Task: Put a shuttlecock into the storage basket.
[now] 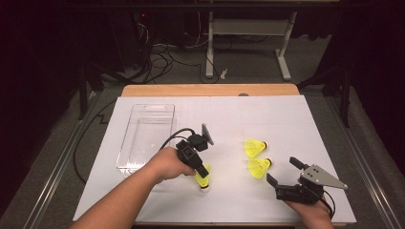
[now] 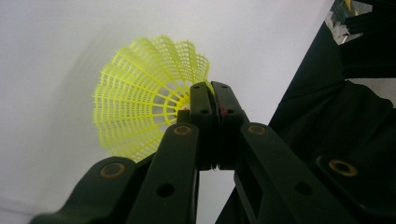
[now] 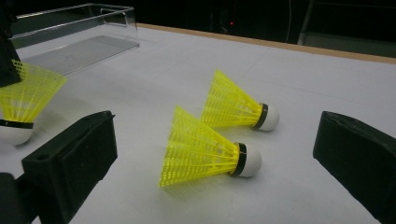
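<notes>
Three yellow shuttlecocks: my left fingers [image 2: 212,100], pressed together, pinch the skirt of one shuttlecock [image 2: 140,109] on the bench [image 1: 286,119], while two shuttlecocks [image 3: 210,149] lie between my spread right fingers [image 3: 224,158].

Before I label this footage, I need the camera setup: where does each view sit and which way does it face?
High view: above the person's side, facing forward and down at the table; both forearms show.
Left gripper view: on the left gripper, facing down its shut fingers pinching a shuttlecock.
Right gripper view: on the right gripper, facing across the table; open fingers show.
Shared: that shuttlecock, clear bin.
</notes>
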### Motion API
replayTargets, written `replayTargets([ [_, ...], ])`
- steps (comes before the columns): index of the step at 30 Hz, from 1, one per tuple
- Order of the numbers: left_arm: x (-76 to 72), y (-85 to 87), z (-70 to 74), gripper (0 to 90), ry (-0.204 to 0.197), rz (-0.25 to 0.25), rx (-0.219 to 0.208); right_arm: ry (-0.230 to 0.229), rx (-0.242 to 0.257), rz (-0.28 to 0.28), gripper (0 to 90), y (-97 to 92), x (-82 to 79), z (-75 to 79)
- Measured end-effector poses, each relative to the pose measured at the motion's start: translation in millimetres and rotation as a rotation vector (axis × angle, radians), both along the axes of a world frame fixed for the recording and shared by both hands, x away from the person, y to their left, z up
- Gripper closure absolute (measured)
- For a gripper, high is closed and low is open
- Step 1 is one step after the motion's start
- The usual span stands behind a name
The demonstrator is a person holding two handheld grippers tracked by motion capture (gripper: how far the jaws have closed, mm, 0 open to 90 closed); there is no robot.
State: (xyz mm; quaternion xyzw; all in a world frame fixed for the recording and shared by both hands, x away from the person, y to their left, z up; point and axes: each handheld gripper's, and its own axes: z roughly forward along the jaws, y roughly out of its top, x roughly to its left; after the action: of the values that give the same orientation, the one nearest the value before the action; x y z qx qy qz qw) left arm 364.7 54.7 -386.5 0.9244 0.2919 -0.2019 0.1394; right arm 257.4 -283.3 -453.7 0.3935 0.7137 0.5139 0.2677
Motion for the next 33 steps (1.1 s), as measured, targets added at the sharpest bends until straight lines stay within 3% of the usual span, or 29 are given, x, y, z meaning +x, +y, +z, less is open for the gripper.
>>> replayTargets([
  [10,-0.4,9.7,16.2,88.8,-0.048,0.035,0.026,0.0,-0.002,0.002,0.4,1.2,0.0,-0.4],
  [19,-0.7,11.5,27.1,88.7,-0.094,0.037,0.068,0.0,0.0,0.002,0.4,1.0,-0.2,-0.4],
  [33,1.0,17.6,52.9,88.3,-0.154,0.063,0.091,0.0,-0.002,-0.001,0.4,1.3,-0.1,-0.6],
])
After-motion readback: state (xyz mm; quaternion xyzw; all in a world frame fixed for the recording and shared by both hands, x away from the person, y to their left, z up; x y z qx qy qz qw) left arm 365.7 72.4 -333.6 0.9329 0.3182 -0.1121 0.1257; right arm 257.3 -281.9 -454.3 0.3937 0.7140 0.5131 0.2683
